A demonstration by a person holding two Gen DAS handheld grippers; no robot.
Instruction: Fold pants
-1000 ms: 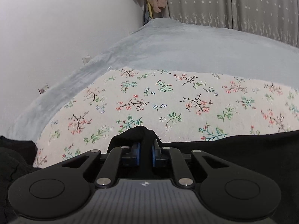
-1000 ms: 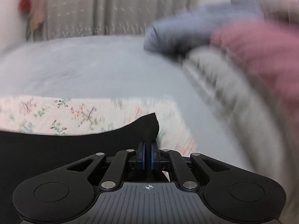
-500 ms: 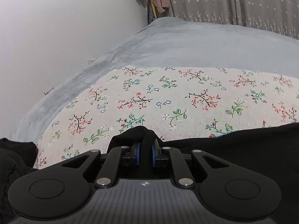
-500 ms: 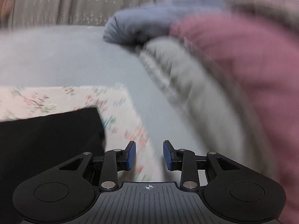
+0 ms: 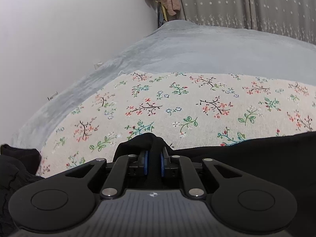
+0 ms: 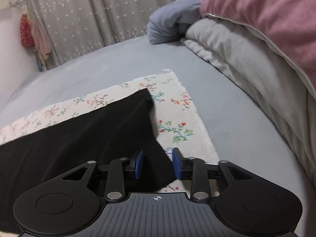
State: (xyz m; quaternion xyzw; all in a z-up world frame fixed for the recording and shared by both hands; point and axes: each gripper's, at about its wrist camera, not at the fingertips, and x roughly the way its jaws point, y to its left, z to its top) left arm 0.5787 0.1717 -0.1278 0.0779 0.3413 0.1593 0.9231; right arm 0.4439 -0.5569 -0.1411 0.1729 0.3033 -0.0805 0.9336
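Since a second ago your right claw (image 6: 157, 165) has let go of the black pants (image 6: 83, 138), swung out to the right over the bed, and come back over the corner of the garment; its jaws have just been narrowing. They now stand apart, with the pants' near right edge lying between the two blue pads (image 6: 138, 165), neither pad pressing on the cloth. Your left claw (image 5: 154, 163) has barely shifted and keeps its two pads clamped on a bunched fold of the pants (image 5: 246, 158), which humps up just ahead of the fingertips.

From the left claw, the one pair of pants runs as a dark band to the right, with more black cloth gathered at the far left. In the right view the pants lie flat, their far corner pointing away from you.

Under them lies one floral cloth (image 6: 177, 122), spread on the grey-blue bedsheet (image 5: 197, 49). Beyond, to the right, are one grey quilt (image 6: 246, 59), one pink blanket (image 6: 266, 13) and one blue bundle (image 6: 167, 23). One starred curtain (image 5: 256, 6) hangs behind.
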